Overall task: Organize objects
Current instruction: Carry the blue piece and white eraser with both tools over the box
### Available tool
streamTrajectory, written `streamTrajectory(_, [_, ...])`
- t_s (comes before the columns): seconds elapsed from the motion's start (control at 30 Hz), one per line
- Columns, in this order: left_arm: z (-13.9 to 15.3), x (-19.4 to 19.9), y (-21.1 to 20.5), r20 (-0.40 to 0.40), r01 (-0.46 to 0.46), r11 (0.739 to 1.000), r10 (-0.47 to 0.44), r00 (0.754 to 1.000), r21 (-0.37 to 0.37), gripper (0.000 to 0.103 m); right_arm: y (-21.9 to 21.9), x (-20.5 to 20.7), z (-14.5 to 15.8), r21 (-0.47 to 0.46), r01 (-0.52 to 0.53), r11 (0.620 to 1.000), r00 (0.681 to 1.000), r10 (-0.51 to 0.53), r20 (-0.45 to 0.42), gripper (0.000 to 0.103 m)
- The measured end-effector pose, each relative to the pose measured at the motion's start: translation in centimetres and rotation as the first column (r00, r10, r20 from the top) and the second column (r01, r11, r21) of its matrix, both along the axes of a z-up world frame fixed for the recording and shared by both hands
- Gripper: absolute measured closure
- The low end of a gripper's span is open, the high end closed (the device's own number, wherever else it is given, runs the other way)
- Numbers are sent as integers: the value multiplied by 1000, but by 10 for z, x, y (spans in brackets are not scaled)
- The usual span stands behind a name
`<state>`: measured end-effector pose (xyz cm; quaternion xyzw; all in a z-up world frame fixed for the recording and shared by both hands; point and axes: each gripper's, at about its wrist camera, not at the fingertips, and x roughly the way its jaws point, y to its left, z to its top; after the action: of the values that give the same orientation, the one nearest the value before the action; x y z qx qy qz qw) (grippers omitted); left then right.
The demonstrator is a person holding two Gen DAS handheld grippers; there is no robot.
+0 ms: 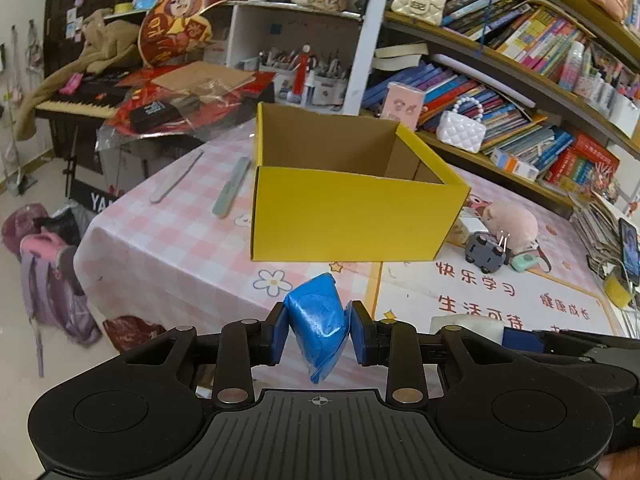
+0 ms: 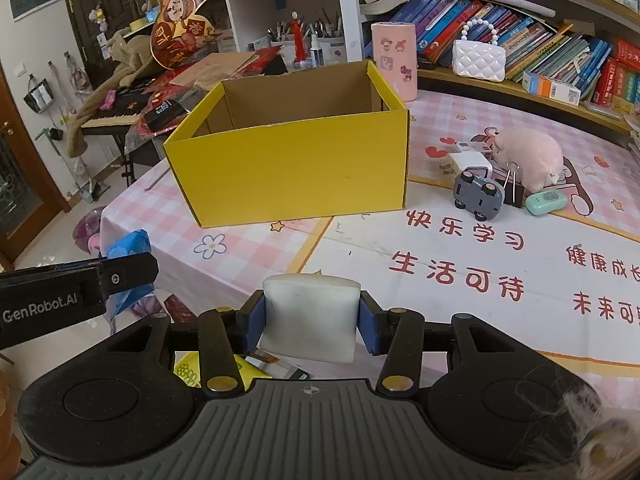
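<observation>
An open yellow cardboard box stands on the pink checked tablecloth, its inside showing bare brown card. My left gripper is shut on a crumpled blue packet, held above the table short of the box's near wall. My right gripper is shut on a white block, also in front of the box and to its right. In the right wrist view the left gripper with the blue packet shows at the left edge.
Right of the box lie a pink plush pig, a grey toy car, a white charger, a binder clip and a mint gadget. Two nail files lie left of it. Bookshelves line the back; a keyboard stands left.
</observation>
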<state>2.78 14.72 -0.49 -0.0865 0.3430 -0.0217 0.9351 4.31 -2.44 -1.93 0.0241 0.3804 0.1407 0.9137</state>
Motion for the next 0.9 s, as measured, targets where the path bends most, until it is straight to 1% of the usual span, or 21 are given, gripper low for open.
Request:
streamTrajectory(0.2, [7,1,4,27,25,1000,-25,999,-3,72,5,0,3,-7,19,1000,1000,-19,-1,58])
streamTrajectory(0.4, [21,14,4,69,34,999,-33,997,-15,72,7,11,6,-6,16,1000,1000,-16,-2,58])
streamTrajectory(0.5, [30,30,6,85,36,998,-31,996,-50,72,8,24,13,1,9,1000,1000,-9,11,58])
streamTrajectory(0.57, [36,43,7,101,27,997,-20,995,-69,72,7,35,21,14,6,1000,999,-7,33,58])
streamTrajectory(0.7, [50,70,8,142,-1,998,10,990,-63,72,2,66,41,53,11,999,995,-16,95,58])
streamTrajectory(0.8, [56,94,7,166,-16,999,22,986,-39,72,-2,96,57,65,4,998,988,-14,155,58])
streamTrajectory(0.9, [53,121,3,159,-37,999,38,987,-9,72,-5,125,66,51,-7,999,980,-3,198,58])
